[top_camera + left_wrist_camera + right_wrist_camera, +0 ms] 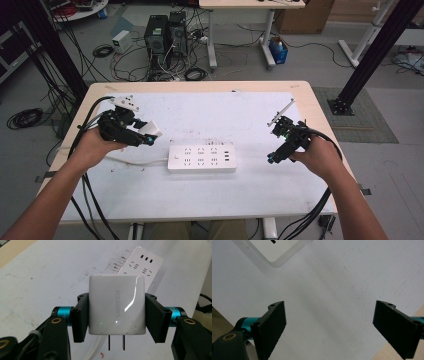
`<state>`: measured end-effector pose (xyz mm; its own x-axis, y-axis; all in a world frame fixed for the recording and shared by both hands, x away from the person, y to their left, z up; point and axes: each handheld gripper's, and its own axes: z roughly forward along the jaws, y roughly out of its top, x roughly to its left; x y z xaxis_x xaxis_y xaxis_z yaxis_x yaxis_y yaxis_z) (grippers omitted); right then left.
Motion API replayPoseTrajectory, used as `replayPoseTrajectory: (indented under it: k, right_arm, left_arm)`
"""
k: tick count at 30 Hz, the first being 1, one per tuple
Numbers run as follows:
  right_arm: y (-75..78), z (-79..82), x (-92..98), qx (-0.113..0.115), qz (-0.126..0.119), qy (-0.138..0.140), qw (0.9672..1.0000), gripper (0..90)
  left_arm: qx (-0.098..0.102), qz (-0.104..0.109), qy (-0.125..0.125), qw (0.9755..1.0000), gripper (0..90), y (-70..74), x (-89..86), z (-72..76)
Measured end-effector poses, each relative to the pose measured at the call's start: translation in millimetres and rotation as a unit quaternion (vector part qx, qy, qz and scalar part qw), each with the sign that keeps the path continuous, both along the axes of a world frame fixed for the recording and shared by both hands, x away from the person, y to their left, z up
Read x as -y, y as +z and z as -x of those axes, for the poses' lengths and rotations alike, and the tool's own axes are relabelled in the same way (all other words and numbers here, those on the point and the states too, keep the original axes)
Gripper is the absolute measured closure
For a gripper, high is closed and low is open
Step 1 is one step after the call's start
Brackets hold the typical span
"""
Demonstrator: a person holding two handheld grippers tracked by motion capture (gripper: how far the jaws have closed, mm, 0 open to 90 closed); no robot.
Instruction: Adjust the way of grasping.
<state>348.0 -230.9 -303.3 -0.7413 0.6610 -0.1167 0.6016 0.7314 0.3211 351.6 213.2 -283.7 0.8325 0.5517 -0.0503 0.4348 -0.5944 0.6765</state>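
A white charger block (117,307) with two flat prongs pointing down is clamped between the black jaws of my left gripper (117,317). In the high view the same charger (151,130) hangs just left of and above the white power strip (201,158), held by my left gripper (145,136). The power strip (141,266) lies beyond the charger in the left gripper view. My right gripper (272,159) hovers right of the strip, jaws wide apart. Between its pads (273,325) is nothing but bare white mat, and a corner of the strip (277,251) lies at the upper left.
The white mat (210,195) covers most of the wooden table (310,95). The strip's white cord (132,161) runs left under my left hand. Black cables trail from both grippers off the table's front edge. Computers and cables sit on the floor beyond.
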Motion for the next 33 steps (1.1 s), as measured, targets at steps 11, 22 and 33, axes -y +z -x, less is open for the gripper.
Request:
replayPoseTrajectory:
  k: [11,22,33]
  right_arm:
    - [3.4,2.9,-14.9,0.018,-0.053,-0.022,0.9982,10.8]
    - [6.2,6.8,-24.1,-0.004,-0.141,-0.034,0.9894,10.9]
    - [-1.1,7.6,-7.8,-0.048,-0.229,-0.091,0.9679,10.9]
  left_arm:
    - [0.006,0.026,-0.072,0.9971,42.5,-7.2,23.7,3.3]
    - [0.003,0.032,-0.135,0.9903,42.5,-17.1,56.2,5.4]
    - [0.003,0.033,-0.162,0.9862,42.5,-24.6,80.7,7.1]
